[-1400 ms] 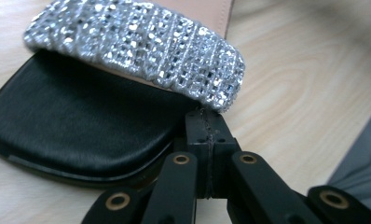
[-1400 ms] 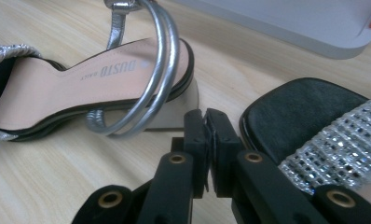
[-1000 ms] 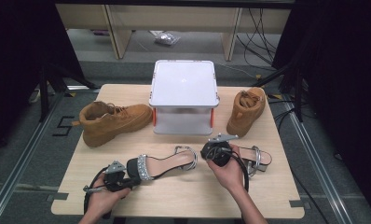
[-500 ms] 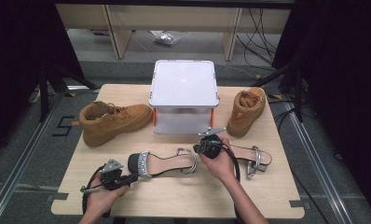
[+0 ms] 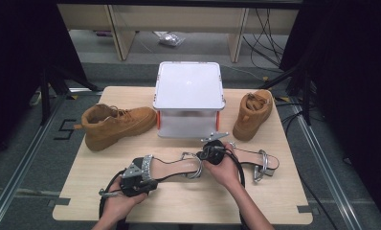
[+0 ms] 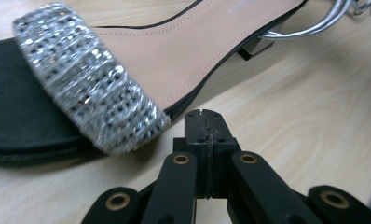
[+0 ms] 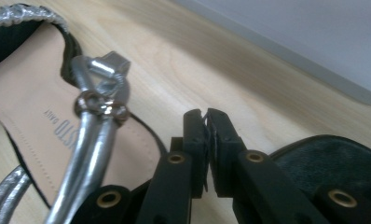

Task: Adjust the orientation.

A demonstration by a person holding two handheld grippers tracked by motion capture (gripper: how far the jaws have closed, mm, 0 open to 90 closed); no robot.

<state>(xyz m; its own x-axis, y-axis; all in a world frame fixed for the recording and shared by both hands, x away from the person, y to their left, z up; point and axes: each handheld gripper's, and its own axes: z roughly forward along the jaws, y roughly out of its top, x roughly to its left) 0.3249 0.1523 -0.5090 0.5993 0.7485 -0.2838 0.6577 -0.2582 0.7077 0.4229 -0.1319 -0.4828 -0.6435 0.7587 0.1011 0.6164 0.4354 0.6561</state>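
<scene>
The near sandal point(image 5: 172, 167) lies lengthwise across the worktop point(image 5: 188, 201) between both closed, empty tools, its glittery toe beside the left tool point(image 5: 145, 181) and its heel straps by the right tool point(image 5: 203, 154).

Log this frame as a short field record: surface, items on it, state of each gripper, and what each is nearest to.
surface: wooden table
centre: white lidded box
boots: tan boot left of the box, second tan boot right of it
sandals: near sandal with glitter strap, far sandal to its right
left gripper: shut, empty, beside the near sandal's glitter strap
right gripper: shut, empty, by the near sandal's silver ankle strap
</scene>
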